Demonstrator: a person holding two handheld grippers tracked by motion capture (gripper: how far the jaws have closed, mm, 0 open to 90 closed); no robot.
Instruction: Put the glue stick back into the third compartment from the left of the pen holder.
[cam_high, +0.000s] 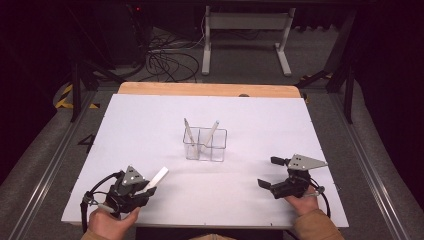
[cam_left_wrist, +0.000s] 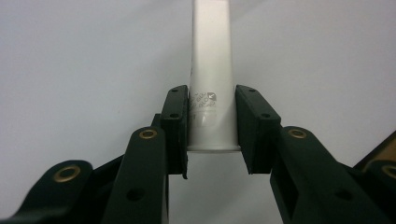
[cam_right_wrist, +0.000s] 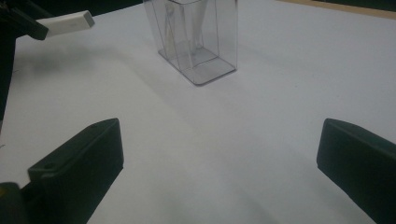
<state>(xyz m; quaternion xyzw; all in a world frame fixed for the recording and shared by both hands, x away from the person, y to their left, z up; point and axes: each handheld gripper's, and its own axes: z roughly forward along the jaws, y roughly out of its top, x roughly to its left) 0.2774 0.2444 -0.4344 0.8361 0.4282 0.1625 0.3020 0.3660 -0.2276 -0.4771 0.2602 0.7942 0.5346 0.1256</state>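
Note:
My left gripper (cam_high: 148, 189) is shut on the near end of a flat white stick (cam_high: 159, 177) at the table's front left. In the left gripper view both pads (cam_left_wrist: 176, 116) press the stick's (cam_left_wrist: 212, 56) sides just above its cut end, and it points away over the white surface. A clear two-compartment holder (cam_high: 205, 145) stands mid-table with one white stick (cam_high: 188, 131) leaning in the left cell and another (cam_high: 212, 131) in the right. My right gripper (cam_high: 268, 172) rests at the front right, open, with nothing between its jaws (cam_right_wrist: 219, 128). The right gripper view shows the holder (cam_right_wrist: 196, 37) and the held stick (cam_right_wrist: 67, 22).
A white sheet (cam_high: 150, 125) covers the table, with a wooden strip (cam_high: 200, 89) along its far edge. Beyond it are a white stand's legs (cam_high: 245, 45) and tangled cables (cam_high: 170, 62) on the floor. Metal rails (cam_high: 365, 165) run along both sides.

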